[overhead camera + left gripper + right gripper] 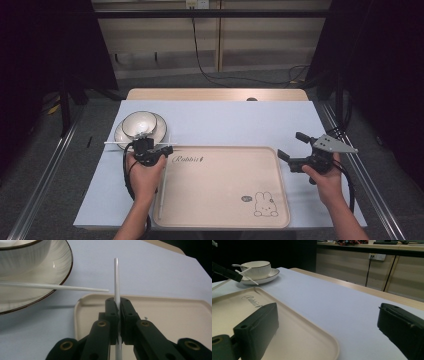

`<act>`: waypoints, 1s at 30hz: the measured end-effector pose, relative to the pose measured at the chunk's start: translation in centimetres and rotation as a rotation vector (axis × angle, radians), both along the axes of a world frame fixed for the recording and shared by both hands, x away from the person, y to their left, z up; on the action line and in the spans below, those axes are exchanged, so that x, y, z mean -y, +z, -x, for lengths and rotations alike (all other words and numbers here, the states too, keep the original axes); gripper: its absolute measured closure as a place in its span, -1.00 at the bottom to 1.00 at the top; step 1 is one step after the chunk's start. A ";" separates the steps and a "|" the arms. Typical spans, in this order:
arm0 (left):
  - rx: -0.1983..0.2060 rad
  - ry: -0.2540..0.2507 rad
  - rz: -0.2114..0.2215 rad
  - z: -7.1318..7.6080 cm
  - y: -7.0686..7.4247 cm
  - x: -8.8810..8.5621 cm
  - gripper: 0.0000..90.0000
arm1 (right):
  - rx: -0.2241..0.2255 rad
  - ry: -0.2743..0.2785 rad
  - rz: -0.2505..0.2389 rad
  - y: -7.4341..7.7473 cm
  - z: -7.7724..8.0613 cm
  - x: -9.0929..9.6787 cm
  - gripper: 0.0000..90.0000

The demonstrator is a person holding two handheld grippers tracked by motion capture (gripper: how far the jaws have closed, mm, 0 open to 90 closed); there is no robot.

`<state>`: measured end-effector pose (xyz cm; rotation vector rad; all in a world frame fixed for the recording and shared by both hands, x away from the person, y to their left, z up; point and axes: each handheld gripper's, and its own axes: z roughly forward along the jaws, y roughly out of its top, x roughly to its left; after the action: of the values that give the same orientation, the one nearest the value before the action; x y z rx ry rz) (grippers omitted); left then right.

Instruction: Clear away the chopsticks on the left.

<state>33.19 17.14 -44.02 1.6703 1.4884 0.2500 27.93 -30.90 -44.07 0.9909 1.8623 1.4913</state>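
Gripping a thin white chopstick [116, 277] between its closed jaws, the left gripper [150, 151] sits at the tray's [220, 220] far left corner, just over the rim. In the left gripper view the stick runs straight up between the two black jaws, pinched along its lower part, with its upper end reaching out over the table's [155, 272] pale covering beyond the tray's [175, 315] far edge. In the high view the same chopstick [162, 195] slopes down along the tray's left edge toward the near left corner.

A second white chopstick [55, 286] lies crosswise, one end resting on the plate's [50, 272] rim and the other end jutting out toward the held one, stopping just short of it. The plate carries a ribbed, dark-rimmed bowl [139, 123] and stands near the far left corner of the table, just beyond the tray.

The right gripper [296, 148] hangs by the tray's right edge, toward its far right corner, jaws spread wide with nothing between them. In the right gripper view one jaw is over the tray's [294, 337] bare beige floor and the other over the table [332, 302] beside it. The tray bears the script "Rabbit" near its far edge and a rabbit drawing [265, 205] toward its near right corner.
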 end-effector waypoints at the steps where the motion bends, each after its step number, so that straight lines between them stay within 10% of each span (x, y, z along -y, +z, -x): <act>1: 0.001 0.003 -0.008 0.1 -0.2 0.0 0.92 | 0.004 0.001 0.003 0.0 0.0 0.0 -0.94; 30: -0.060 -0.003 -0.065 0.4 -2.1 0.7 0.88 | 0.005 0.001 -0.014 0.0 -0.1 0.1 -0.94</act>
<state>32.78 16.41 -46.13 1.7450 1.5366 0.2512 28.06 -31.00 -44.04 0.9920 1.8519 1.5077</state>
